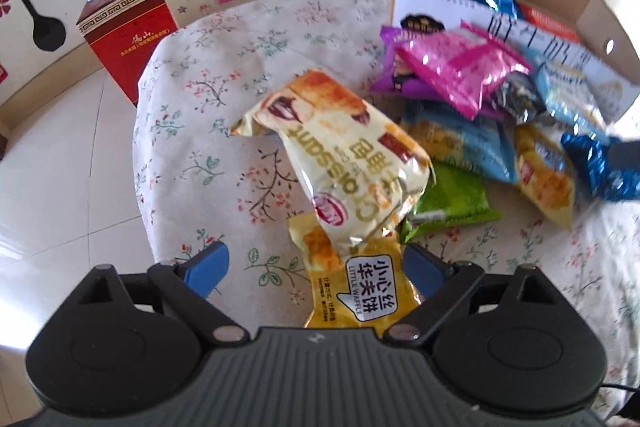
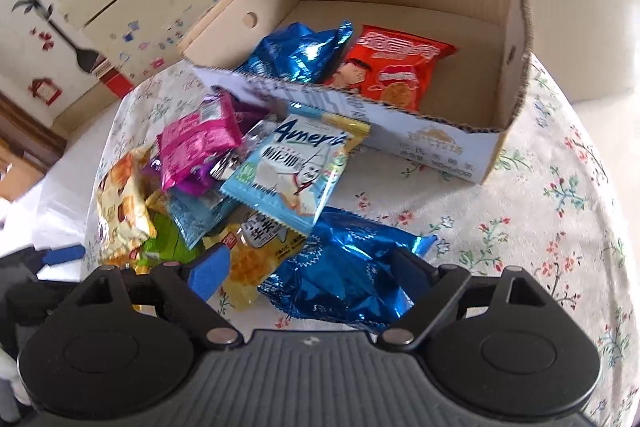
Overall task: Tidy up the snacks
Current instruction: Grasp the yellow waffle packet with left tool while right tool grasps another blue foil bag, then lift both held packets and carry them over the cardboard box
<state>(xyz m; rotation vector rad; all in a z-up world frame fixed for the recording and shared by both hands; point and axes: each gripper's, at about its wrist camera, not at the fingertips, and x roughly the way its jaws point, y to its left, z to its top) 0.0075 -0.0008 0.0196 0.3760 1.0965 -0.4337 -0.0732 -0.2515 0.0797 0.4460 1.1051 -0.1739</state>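
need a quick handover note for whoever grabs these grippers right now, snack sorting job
Left gripper: jaws open, holding nothing, with the yellow waffle packet between them and the croissant packet just ahead.
Right gripper: jaws open, holding nothing, over the blue foil packet.
Done: a blue foil bag and a red chip bag lie in the cardboard box.
Left: the rest of the pile, including the pink packet and light blue packet, sits on the floral tablecloth beside the box.
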